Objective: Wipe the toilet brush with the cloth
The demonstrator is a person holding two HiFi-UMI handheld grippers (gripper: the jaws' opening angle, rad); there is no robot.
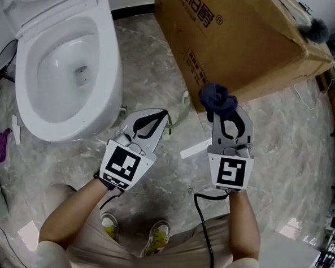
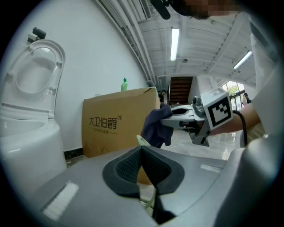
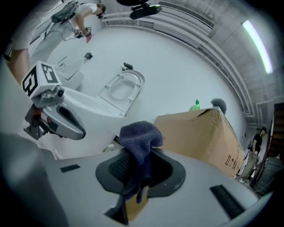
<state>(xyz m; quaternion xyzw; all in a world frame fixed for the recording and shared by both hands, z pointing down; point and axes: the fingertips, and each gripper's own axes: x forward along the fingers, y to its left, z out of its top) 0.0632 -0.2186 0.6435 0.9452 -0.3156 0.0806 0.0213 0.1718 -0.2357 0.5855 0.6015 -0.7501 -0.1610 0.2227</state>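
Observation:
In the head view my right gripper (image 1: 226,110) is shut on a bunched dark blue cloth (image 1: 216,98), which hangs over its jaw tips. The right gripper view shows the same cloth (image 3: 139,138) pinched between the jaws. Just to its left, my left gripper (image 1: 164,115) is shut on the thin pale green toilet brush (image 1: 184,105), which juts past the tips toward the box. A sliver of the brush (image 2: 141,141) pokes out between the closed jaws. Its bristle end is hidden. The cloth (image 2: 155,126) hangs a little apart from the brush.
A white toilet (image 1: 64,67) with its lid up stands at the left. A large cardboard box (image 1: 247,39) fills the upper right, with a green bottle (image 2: 124,84) on top. A black cable (image 1: 204,229) trails from the right gripper. A purple object (image 1: 3,143) lies by the toilet's base.

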